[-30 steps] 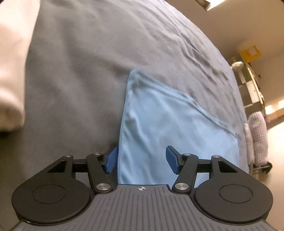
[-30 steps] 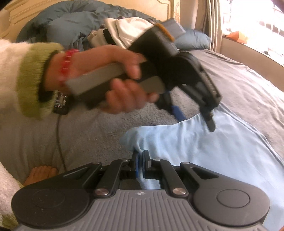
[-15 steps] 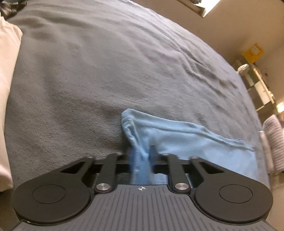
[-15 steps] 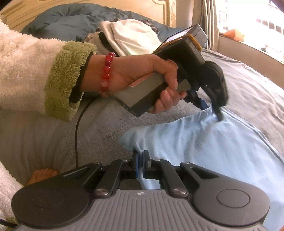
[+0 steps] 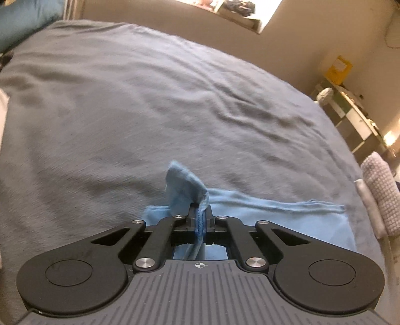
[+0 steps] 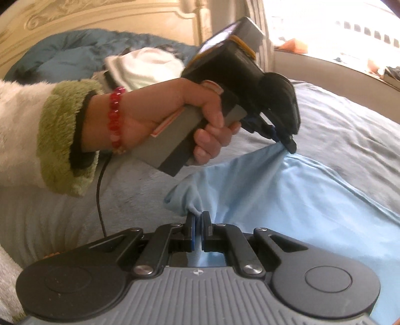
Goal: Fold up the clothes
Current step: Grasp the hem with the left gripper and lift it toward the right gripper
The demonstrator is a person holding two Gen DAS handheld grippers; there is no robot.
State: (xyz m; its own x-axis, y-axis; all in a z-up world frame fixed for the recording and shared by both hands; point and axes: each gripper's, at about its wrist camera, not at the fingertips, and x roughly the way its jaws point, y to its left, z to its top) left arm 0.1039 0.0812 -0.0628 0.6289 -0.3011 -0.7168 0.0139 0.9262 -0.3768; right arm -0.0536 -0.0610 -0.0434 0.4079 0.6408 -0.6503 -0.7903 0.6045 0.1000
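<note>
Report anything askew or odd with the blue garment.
Nothing damaged. The light blue garment is bunched at two pinched spots, under the left gripper and the right gripper, pulled up off the grey bedcover.

Daylight pours in from the window [image 6: 337,22], blown out to white glare, leaving the grey bedspread [image 5: 150,105] softly lit with faint wrinkle shadows, streaked by motion blur and bowed at the fisheye edges

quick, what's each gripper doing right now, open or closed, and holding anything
Left gripper: closed, pinching an edge of the light blue garment.
Right gripper: closed, pinching another bunched edge of it.
</note>
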